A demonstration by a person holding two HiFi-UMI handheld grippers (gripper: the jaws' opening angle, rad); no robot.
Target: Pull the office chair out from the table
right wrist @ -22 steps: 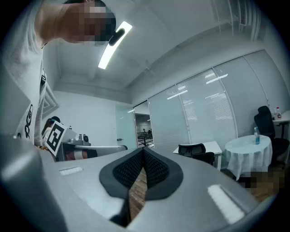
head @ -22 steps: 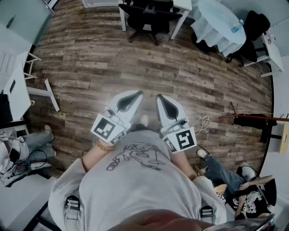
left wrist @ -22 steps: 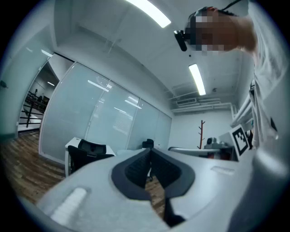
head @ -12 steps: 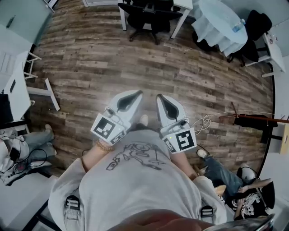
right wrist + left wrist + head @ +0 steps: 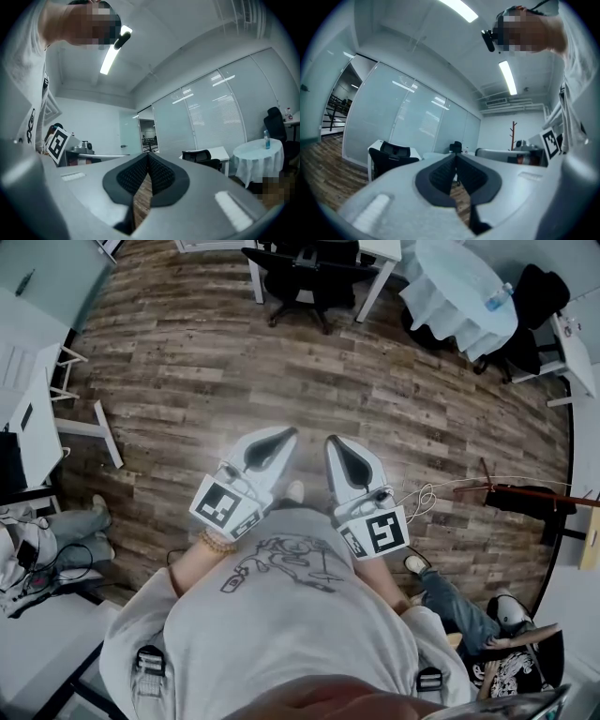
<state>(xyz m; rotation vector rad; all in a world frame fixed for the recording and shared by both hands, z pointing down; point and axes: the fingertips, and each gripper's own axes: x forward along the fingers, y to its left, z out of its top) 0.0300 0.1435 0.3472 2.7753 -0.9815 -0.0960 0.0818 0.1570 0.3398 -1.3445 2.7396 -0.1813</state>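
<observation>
While I hold both grippers level and side by side, the left gripper [image 5: 284,434] has its jaws pressed together on nothing, and the right gripper [image 5: 331,440] is likewise closed and empty. Well ahead of both jaw tips, across the wooden floor [image 5: 281,371], the black office chair [image 5: 302,273] sits tucked under the white table [image 5: 380,249]. Ahead and right of the right jaws stands a round cloth-covered table [image 5: 455,292].

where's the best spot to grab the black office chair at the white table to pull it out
On the office chair, probably the backrest's top edge, coming from the open floor side: the back seems to face you, the seat tucked under the table.
</observation>
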